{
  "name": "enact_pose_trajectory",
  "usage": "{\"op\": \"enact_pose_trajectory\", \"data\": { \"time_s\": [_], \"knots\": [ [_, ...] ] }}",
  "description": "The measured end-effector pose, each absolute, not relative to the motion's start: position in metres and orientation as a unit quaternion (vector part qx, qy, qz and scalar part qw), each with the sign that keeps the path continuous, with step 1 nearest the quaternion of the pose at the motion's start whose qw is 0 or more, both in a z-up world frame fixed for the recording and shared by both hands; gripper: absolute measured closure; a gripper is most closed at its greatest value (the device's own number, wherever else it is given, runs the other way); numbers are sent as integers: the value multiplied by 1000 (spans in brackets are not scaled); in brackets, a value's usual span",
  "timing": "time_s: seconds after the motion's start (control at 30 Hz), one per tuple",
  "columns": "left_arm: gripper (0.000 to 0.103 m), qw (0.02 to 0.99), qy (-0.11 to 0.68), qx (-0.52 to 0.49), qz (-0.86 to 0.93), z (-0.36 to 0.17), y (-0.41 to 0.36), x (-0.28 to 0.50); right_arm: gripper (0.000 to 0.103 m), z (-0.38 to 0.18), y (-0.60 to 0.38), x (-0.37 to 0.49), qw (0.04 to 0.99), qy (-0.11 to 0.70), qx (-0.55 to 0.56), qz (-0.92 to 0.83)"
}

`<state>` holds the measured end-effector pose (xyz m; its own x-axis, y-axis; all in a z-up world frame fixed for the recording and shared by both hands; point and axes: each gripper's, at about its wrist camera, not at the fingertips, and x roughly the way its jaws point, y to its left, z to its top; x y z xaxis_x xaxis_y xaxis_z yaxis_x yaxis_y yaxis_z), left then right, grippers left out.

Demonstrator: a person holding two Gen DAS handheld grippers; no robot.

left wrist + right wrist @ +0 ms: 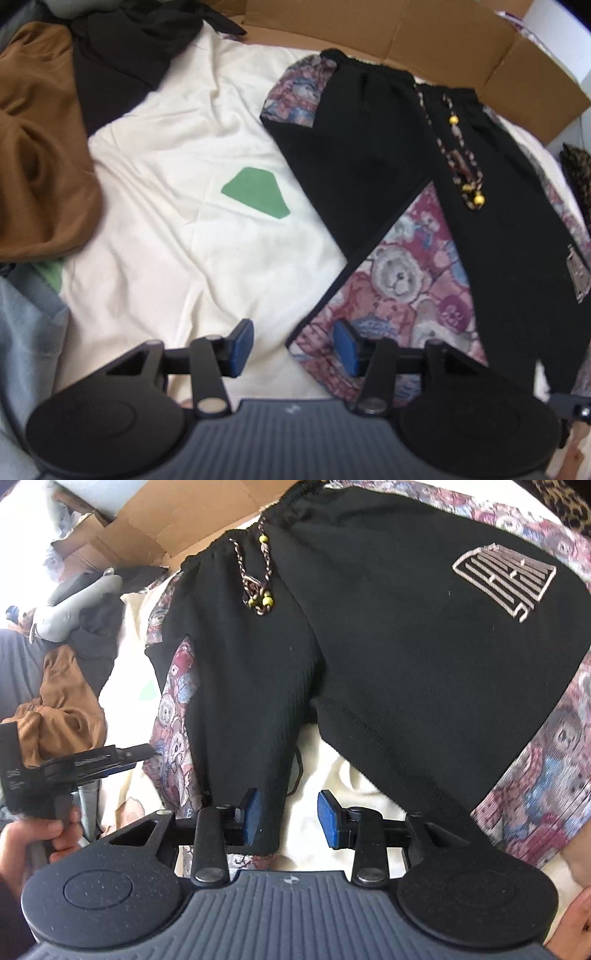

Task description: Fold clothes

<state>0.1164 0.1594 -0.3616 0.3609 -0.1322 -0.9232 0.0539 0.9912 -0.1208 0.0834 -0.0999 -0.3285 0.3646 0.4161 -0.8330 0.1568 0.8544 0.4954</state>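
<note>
Black shorts (369, 147) with teddy-bear print side panels (399, 280) lie spread on a cream sheet (166, 221). A braided drawstring with yellow beads (465, 162) rests on their front. My left gripper (295, 347) hovers open over the edge of one printed leg, with nothing between its blue pads. In the right wrist view the shorts (369, 646) fill the frame, showing an embroidered logo (506, 579). My right gripper (291, 818) stands open at the crotch. One black leg hem lies beside its left pad (253, 816), and bare sheet shows in the gap.
A brown garment (40, 147), a black one (122, 62) and a blue-grey one (26, 332) are piled at the left. Flattened cardboard (424, 33) lines the far side. A green patch (255, 192) marks the sheet. A hand (26, 845) holds the left gripper (140, 753).
</note>
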Motion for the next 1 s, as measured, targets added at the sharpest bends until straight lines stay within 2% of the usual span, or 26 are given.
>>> {"op": "enact_pose_trajectory", "data": {
  "time_s": [0.27,0.3,0.43,0.8,1.0],
  "knots": [
    [54,830,554,3,-64,-379,143,113,64,-334,-95,79,781,567,247,87],
    [59,832,550,7,-66,-378,142,112,64,-334,-94,79,780,568,245,88],
    [94,830,552,7,-84,-373,142,110,64,-336,-93,78,778,570,248,91],
    [96,841,539,-34,-25,-300,193,58,64,-335,-93,77,778,565,258,100],
    [96,838,542,-48,21,-281,223,33,64,-333,-88,75,778,564,256,107]
  ]
}}
